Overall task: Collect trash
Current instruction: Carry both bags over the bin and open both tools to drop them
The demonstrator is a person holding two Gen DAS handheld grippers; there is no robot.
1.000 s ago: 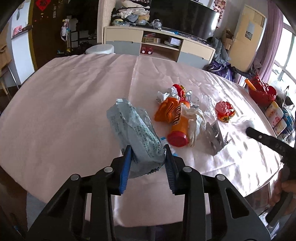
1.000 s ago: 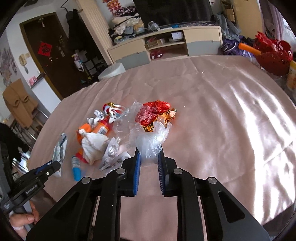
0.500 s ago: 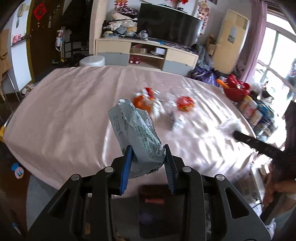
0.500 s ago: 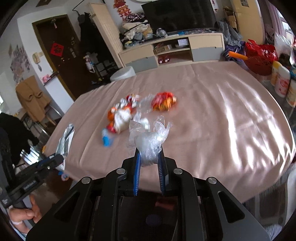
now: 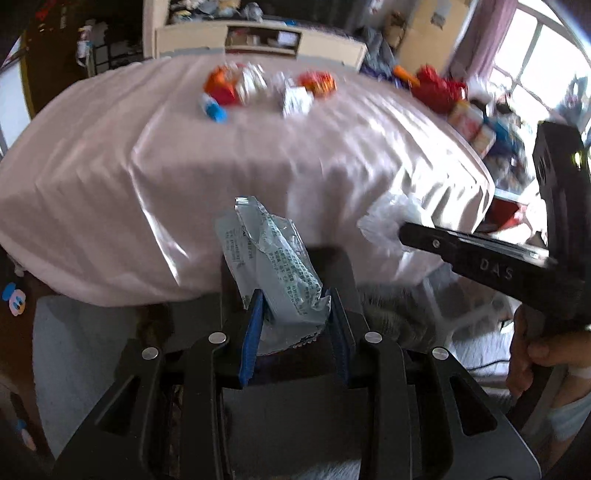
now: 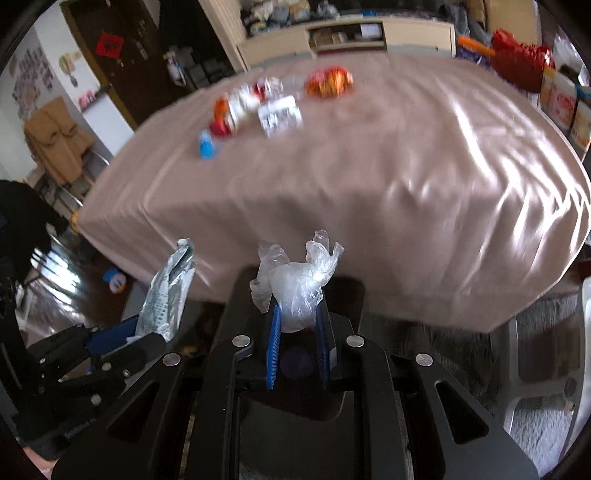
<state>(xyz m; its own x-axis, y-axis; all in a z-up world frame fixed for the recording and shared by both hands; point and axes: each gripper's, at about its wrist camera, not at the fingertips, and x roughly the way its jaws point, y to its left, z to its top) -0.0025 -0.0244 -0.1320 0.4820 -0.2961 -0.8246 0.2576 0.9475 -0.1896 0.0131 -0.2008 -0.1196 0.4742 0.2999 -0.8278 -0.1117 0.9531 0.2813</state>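
My left gripper (image 5: 293, 299) is shut on a crumpled silver-grey snack wrapper (image 5: 269, 258) and holds it off the near edge of the table, above a dark bin (image 5: 332, 266). My right gripper (image 6: 297, 308) is shut on a clear crumpled plastic bag (image 6: 297, 284), also over the dark bin (image 6: 351, 295). The left gripper with its wrapper (image 6: 168, 295) shows at lower left in the right wrist view. The right gripper and its bag (image 5: 391, 218) show at right in the left wrist view. Several pieces of trash (image 5: 258, 88) lie blurred on the far part of the table.
The table has a pink cloth (image 5: 147, 147) that hangs over the near edge. Red bags and jars (image 5: 454, 99) stand at the table's right side. A grey rug (image 6: 461, 354) and dark floor lie below. A TV cabinet (image 6: 347, 33) stands behind.
Both grippers have pulled back from the table and dropped lower with their trash held. The table edge and the dark bin have come into view below them.
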